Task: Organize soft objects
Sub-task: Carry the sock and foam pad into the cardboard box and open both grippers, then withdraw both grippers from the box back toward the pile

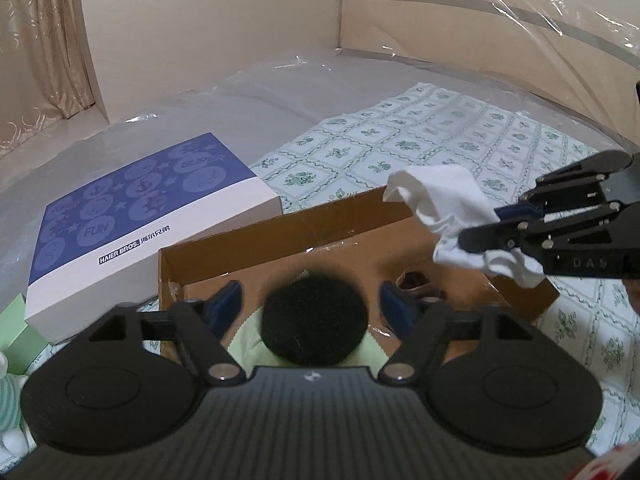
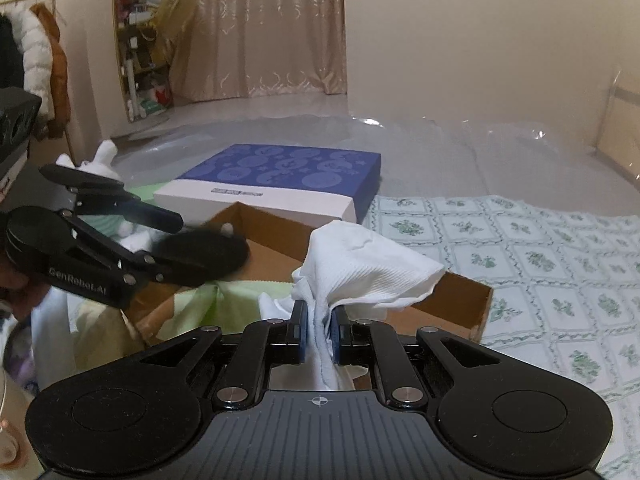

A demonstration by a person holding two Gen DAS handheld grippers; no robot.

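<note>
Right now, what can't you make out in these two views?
- Cardboard box floor: left wrist view, hidden by the black round object between the open left gripper fingers.
- Brown item in the box: left wrist view, mostly behind a fingertip; unidentifiable.
- White cloth: right wrist view, lower part hidden by the right gripper, shut on it; type unclear.
- White plush toy: right wrist view, largely behind the left gripper.

light: dim, warm indoor | glare: plastic sheet (image 1: 520,12) | edges: bowed (fisheye)
</note>
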